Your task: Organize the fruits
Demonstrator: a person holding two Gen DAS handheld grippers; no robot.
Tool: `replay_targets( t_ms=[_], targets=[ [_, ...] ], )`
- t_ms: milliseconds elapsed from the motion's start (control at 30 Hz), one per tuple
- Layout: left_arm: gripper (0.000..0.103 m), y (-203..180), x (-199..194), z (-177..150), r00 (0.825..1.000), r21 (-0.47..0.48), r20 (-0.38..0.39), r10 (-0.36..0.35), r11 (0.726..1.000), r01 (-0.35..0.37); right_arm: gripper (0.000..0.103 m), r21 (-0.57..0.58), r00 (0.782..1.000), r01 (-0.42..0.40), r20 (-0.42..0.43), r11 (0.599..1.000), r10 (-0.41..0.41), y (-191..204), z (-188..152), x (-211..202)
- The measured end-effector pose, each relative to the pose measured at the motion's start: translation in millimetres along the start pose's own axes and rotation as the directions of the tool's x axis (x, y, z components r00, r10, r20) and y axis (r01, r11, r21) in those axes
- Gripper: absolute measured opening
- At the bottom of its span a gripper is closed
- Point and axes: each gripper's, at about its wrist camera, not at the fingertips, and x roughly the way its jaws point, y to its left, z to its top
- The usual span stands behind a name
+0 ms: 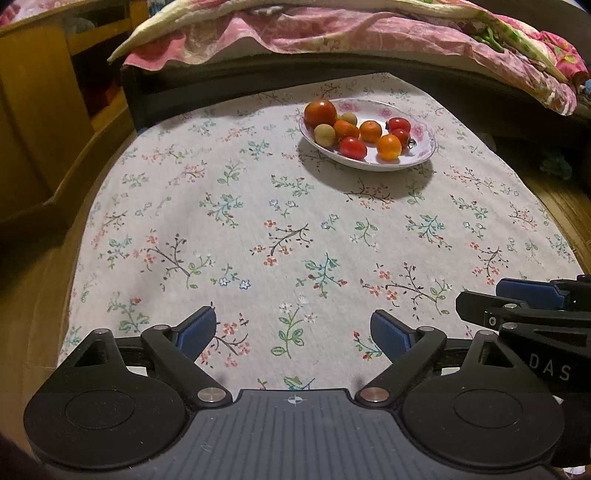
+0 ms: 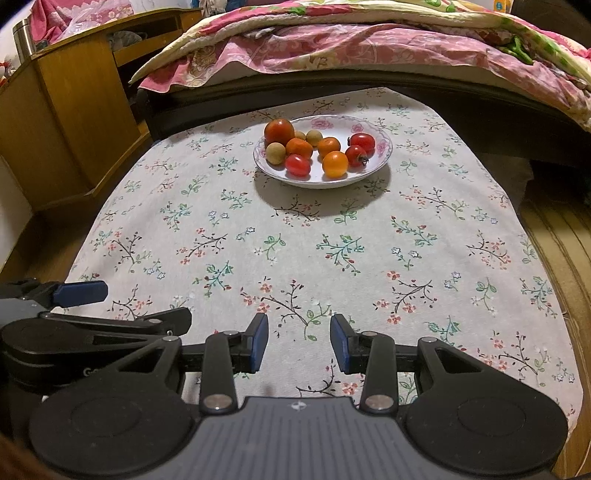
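A white bowl with pink flowers on its rim (image 1: pixel 424 130) (image 2: pixel 384 142) stands at the far side of the table. It holds several fruits: a large red tomato (image 1: pixel 320 112) (image 2: pixel 279 132), small red tomatoes (image 1: pixel 353 147) (image 2: pixel 297 164), oranges (image 1: pixel 389 147) (image 2: pixel 335 164) and pale longans (image 1: pixel 324 133) (image 2: pixel 276 153). My left gripper (image 1: pixel 293 332) hovers open over the near table, empty. My right gripper (image 2: pixel 299 341) is open and empty too, close beside it. Each gripper shows at the edge of the other's view.
The table wears a floral cloth (image 1: pixel 258 229) (image 2: pixel 369 258). Behind it lies a bed with a pink quilt (image 1: pixel 332 29) (image 2: pixel 351 44). A wooden cabinet (image 1: pixel 37 122) (image 2: pixel 74 110) stands to the left, with a metal flask (image 2: pixel 25 38) on top.
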Motion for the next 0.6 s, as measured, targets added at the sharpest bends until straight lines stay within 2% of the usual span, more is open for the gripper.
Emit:
replay_targets(
  t_ms=[400, 600],
  targets=[
    [0.094, 0.0, -0.1, -0.3, 1.000, 0.007, 0.013, 0.009, 1.000, -0.009, 0.040, 0.003, 1.000, -0.003, 0.001, 1.000, 0.003, 0.2, 0.7, 0.5],
    [0.099, 2.3, -0.1, 0.2, 1.000, -0.004, 0.018, 0.026, 1.000, -0.026, 0.040, 0.003, 1.000, -0.006, 0.004, 1.000, 0.006, -0.4, 1.5, 0.8]
  ],
)
